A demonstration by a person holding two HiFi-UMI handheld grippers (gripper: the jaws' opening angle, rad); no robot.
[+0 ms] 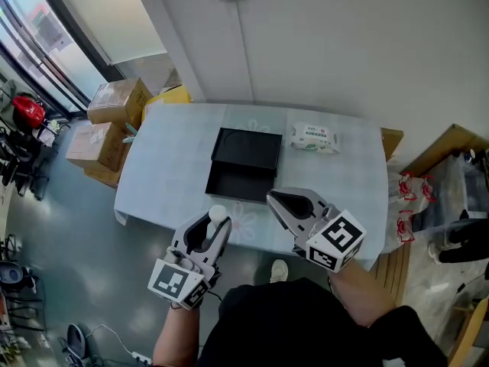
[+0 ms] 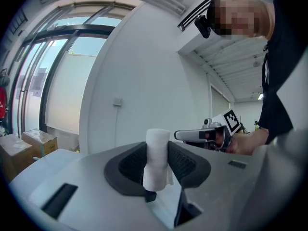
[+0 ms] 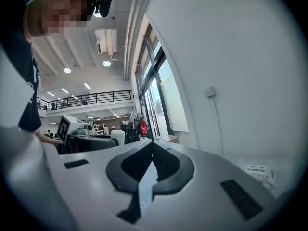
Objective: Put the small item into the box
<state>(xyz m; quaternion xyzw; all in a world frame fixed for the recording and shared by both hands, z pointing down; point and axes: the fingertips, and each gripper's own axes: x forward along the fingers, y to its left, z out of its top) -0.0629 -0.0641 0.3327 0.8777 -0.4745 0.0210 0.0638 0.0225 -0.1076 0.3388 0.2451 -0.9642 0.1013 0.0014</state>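
A small white roll stands upright between the jaws of my left gripper, which is shut on it near the table's front edge. The left gripper view shows the roll pinched between the dark pads. The black box lies open in the middle of the pale table, its lid raised at the far side. My right gripper hovers over the front edge just right of the box. Its jaws meet at the tips with nothing between them.
A pack of wipes lies on the table to the right of the box. Cardboard boxes and a yellow object stand on the floor at the far left. A wooden crate and bags stand at the right.
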